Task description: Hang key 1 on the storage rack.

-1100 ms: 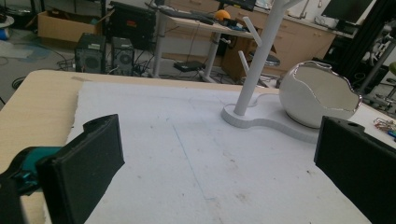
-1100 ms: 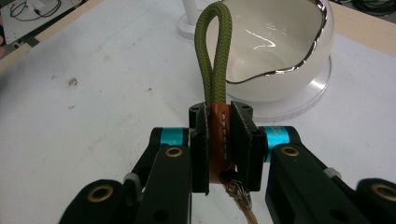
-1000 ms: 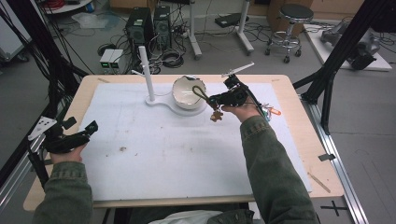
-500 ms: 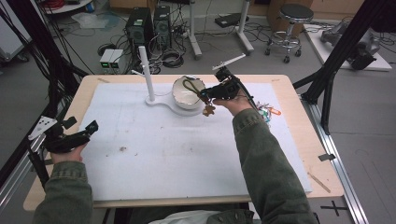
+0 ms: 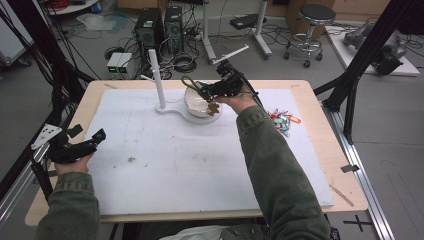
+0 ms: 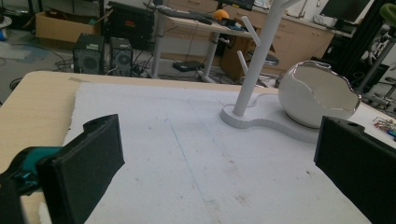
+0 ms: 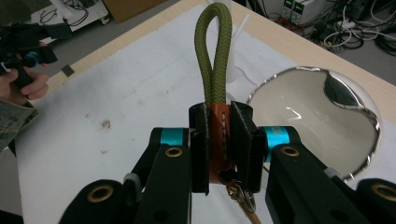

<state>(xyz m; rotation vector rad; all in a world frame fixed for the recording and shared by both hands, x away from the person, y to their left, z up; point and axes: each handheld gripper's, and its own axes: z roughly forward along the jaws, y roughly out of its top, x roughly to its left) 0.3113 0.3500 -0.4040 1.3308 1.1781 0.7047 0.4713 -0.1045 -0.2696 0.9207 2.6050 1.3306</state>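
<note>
The right gripper (image 7: 218, 144) is clamped on the orange keychain (image 7: 219, 140), held above the white bowl (image 5: 197, 102); its green loop (image 7: 214, 56) is seen clearly in the right gripper view. The left gripper (image 6: 215, 172) is held open, empty, at the near left.

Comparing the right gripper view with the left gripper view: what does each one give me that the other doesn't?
Right gripper view alone: the right gripper shut on the keychain's orange sleeve, its olive cord loop pointing up, and farther off the left hand with its gripper.
Left gripper view alone: the left gripper with jaws wide apart and nothing between them, and the stand's side pegs.
Both: the white bowl, the stand's post and the white mat.
</note>
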